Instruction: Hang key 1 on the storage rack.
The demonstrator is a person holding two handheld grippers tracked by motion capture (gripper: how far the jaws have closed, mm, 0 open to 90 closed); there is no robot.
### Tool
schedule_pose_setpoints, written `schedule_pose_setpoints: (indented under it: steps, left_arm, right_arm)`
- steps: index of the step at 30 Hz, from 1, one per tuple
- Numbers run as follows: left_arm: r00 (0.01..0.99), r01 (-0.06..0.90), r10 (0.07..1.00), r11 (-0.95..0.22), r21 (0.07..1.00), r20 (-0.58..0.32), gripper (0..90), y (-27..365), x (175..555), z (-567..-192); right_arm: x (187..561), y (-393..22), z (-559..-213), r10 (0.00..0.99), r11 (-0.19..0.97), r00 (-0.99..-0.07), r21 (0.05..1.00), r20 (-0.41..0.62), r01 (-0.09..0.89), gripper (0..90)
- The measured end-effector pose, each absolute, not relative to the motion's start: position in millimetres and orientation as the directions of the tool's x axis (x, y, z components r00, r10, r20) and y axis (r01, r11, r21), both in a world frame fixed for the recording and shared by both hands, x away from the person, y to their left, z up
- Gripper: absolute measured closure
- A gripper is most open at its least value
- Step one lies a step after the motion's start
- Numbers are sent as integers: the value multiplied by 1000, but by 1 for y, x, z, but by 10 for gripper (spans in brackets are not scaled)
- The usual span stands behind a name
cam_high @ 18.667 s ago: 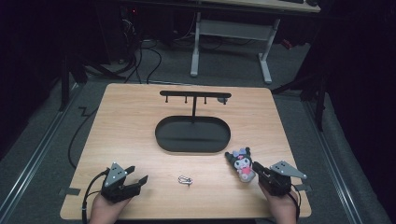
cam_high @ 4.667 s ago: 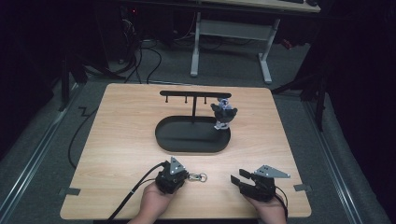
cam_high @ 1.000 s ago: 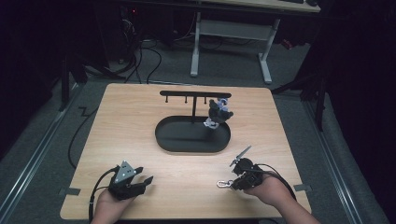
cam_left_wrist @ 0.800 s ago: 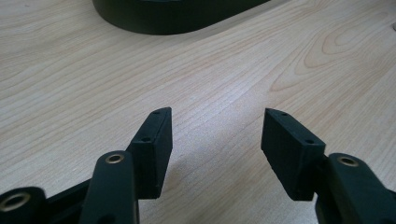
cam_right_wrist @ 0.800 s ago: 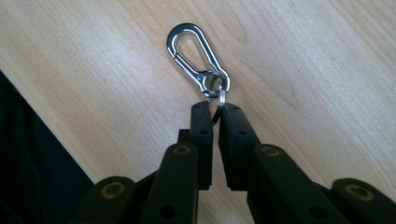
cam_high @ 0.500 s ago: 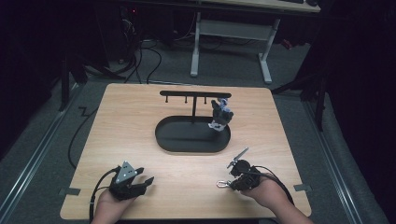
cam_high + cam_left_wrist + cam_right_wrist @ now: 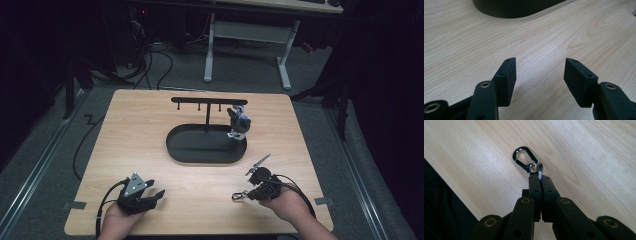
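A small silver carabiner clip [image 7: 525, 160] with a split ring [image 7: 539, 170] lies low over the wooden table [image 7: 150, 130] near its front right. My right gripper [image 7: 540, 178] is shut on that ring, the jaws pressed together. In the high view the right gripper [image 7: 246, 194] points left with the clip [image 7: 238, 195] at its tip. My left gripper [image 7: 159, 192] rests at the front left, open, with nothing but bare wood between its jaws [image 7: 539, 72]. A small plush toy [image 7: 239, 122] hangs from the right end of a black rack [image 7: 207, 100].
The rack stands on a black oval base [image 7: 200, 150] at the table's middle, and its edge shows at the top of the left gripper view [image 7: 519, 10]. Cables trail from both grippers. Dark floor, a desk frame [image 7: 245, 35] and wires lie beyond the far edge.
Since the oldest frame the plush toy went from the table to the rack, and the clip from the table's front middle to the right gripper. Over the last second the toy swung slightly.
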State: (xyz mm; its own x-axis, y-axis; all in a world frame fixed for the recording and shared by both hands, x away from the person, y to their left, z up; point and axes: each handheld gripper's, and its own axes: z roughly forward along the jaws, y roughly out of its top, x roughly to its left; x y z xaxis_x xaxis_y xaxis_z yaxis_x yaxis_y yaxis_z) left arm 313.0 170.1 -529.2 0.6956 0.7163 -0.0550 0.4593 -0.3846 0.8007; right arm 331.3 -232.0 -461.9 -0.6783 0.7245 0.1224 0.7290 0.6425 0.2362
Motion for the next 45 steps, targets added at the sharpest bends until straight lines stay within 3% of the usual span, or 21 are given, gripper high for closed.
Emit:
schedule_pose_setpoints:
  steps: [45]
  left_arm:
    - [694, 451, 717, -366, 814, -62, 439, 173, 312, -526]
  right_arm:
    - [370, -228, -384, 757, 603, -648, 288, 88, 744, 893]
